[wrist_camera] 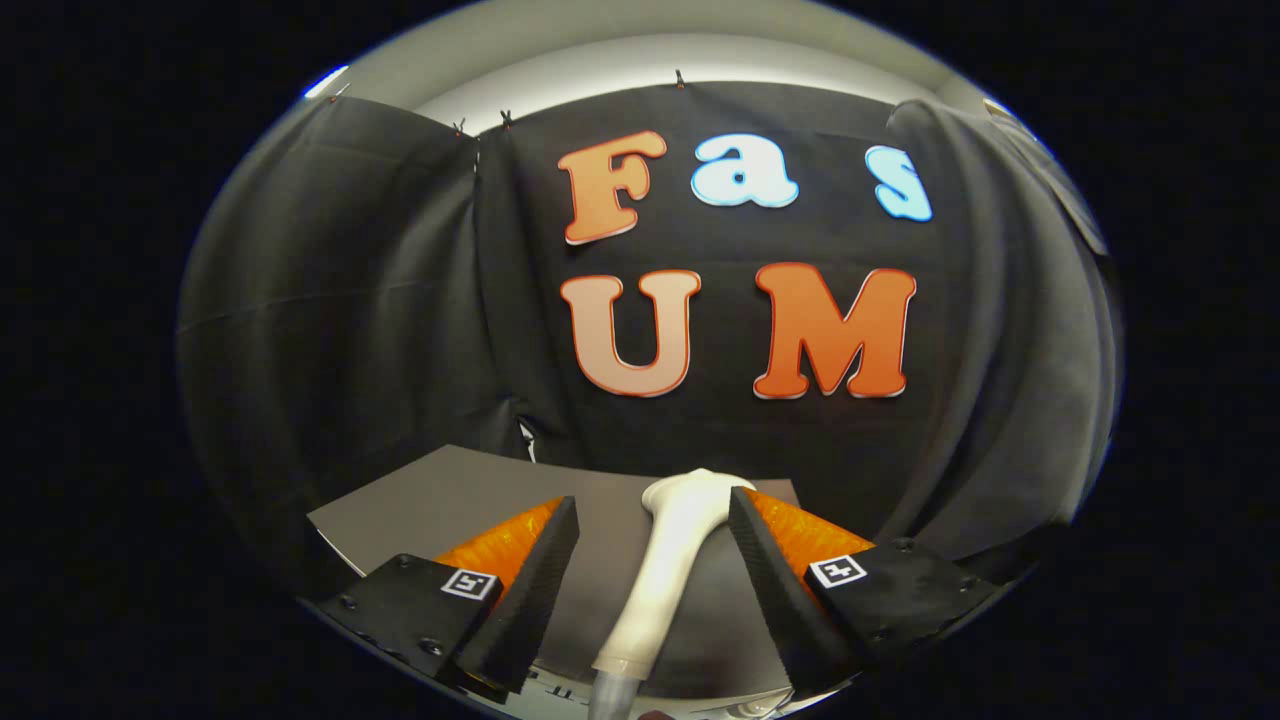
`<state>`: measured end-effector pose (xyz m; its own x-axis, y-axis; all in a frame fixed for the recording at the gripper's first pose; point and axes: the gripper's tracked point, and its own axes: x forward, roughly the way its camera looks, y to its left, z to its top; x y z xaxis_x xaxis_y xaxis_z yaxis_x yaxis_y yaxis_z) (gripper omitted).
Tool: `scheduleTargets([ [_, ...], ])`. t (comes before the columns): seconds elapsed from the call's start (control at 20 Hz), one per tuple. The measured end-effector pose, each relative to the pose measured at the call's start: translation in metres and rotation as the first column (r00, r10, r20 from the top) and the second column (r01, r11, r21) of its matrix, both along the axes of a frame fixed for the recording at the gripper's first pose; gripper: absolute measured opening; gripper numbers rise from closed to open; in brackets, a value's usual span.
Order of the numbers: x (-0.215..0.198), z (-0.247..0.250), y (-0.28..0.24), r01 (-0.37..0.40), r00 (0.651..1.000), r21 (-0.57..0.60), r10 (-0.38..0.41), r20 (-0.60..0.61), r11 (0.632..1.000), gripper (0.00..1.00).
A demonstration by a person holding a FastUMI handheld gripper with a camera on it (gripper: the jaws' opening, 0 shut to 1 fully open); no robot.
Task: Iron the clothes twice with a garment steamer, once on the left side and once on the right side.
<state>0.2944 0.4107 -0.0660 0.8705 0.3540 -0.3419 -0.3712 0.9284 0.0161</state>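
The gripper (pixel 655 535) is standing with its two fingers spread wide apart, and the white handle of the garment steamer (pixel 668 565) is lying in the gap between them, nearer the right finger than the left. The right finger seems to be touching or almost touching the steamer's head, while the left finger is sitting clear of it, so nothing is being squeezed; the fingers are released around the handle, not clamped on it. The steamer is resting on a grey table (pixel 440 495), its rounded head pointing away beyond the fingertips and its hose end trailing back under the gripper. Beyond the table, black cloth (pixel 340 300) is hanging as the booth's wall. No garment is showing on the table or ahead of the fingers, so where the clothes are cannot be told. Judging from this, the task is looking barely begun: the steamer is not yet gripped, and both the left-side and right-side passes appear to be remaining.
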Motion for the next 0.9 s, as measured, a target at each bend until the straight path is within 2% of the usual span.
scheduleTargets([
  [0.15,0.006,-0.034,0.004,0.038,0.992,0.009,-0.036,-0.120,0.999,0.98],
  [0.45,0.025,-0.055,-0.006,0.110,0.984,-0.060,-0.117,-0.131,0.992,0.96],
  [0.5,0.027,-0.062,-0.010,0.127,0.979,-0.073,-0.137,-0.150,0.989,0.94],
  [0.65,0.027,-0.071,-0.014,0.142,0.968,-0.059,-0.151,-0.202,0.988,0.73],
  [0.75,0.024,-0.087,-0.017,0.139,0.954,-0.069,-0.152,-0.259,0.988,0.72],
  [0.9,0.023,-0.084,-0.022,0.117,0.963,-0.086,-0.135,-0.235,0.989,0.66],
])
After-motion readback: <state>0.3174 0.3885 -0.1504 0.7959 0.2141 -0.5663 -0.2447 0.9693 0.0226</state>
